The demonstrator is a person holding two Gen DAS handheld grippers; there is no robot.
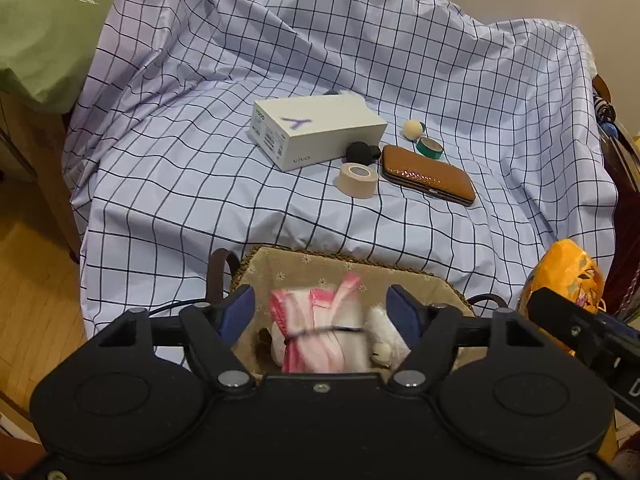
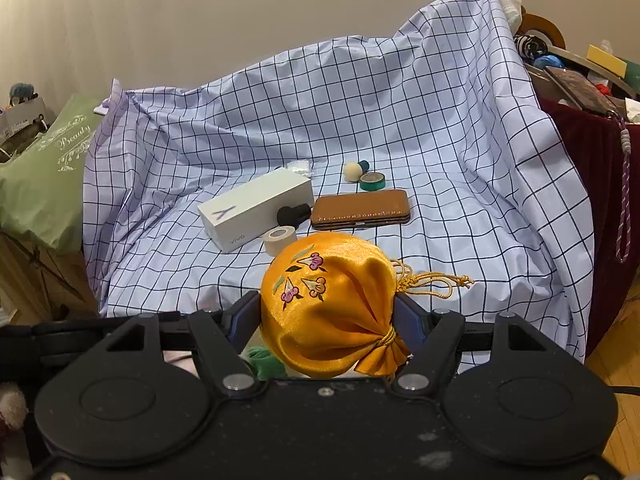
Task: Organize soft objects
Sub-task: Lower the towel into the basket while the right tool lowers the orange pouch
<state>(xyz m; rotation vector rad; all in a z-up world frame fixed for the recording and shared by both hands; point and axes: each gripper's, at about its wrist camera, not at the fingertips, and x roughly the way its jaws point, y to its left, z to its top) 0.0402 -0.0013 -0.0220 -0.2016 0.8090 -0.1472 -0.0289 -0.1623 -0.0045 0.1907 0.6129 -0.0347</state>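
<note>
My right gripper is shut on an orange satin drawstring pouch with embroidered flowers, held above the front edge of the checked cloth. The pouch also shows in the left wrist view at the right edge. My left gripper is open and empty, hovering over a woven basket with a floral lining. Inside the basket lie a pink and white cloth bundle and a white plush toy.
On the checked cloth lie a white phone box, a beige tape roll, a brown leather case, a green tape roll, a cream ball and a black object. A green pillow sits left; cluttered shelves stand right.
</note>
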